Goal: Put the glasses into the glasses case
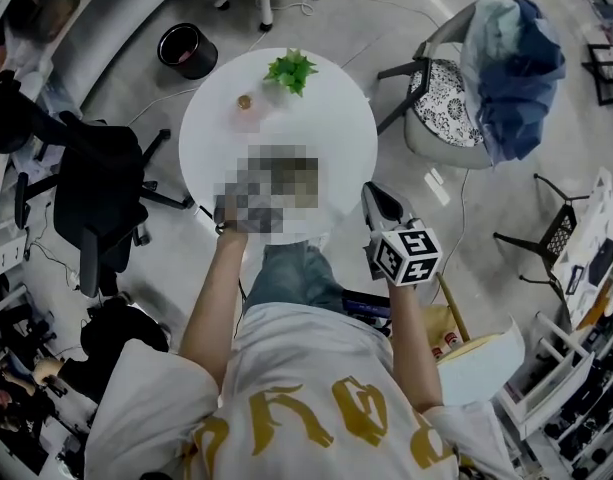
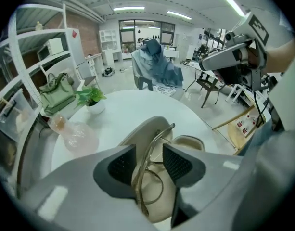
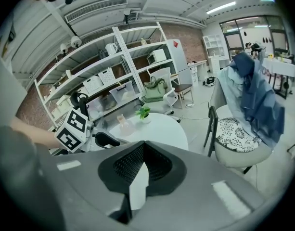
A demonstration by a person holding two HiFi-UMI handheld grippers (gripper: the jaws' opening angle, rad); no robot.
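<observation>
White and round, the bench (image 1: pixel 321 118) stood on a pale floor among chairs. At its near edge the glasses (image 2: pixel 148 179), a thin metal frame, stood on edge between the fingers (image 2: pixel 119 166) of the left gripper (image 2: pixel 149 153). These were closed to a narrow gap on the frame, which lay against the left-hand pad, one temple arm rising up through the gap. Directly under the glasses lay the case (image 2: pixel 140 131), beige and open, its lid tipped back towards the middle of the bench. The glasses sat over its hollow; whether they touched the lining could not be told. (From the head view this spot was hidden by a mosaic patch.)

Off to the right, above the bench's edge, the right gripper (image 1: pixel 376 198) hung in the air. Its fingers (image 3: pixel 128 162) met at the tips and held nothing.

On the far side of the bench stood a small green plant (image 1: pixel 290 70) in a white pot, and just beside it a pink bottle (image 1: pixel 246 108), both well apart from the case. Beyond the bench, blue clothes (image 1: pixel 511 63) were draped over a chair, and a black chair (image 1: pixel 91 188) stood to the left.
</observation>
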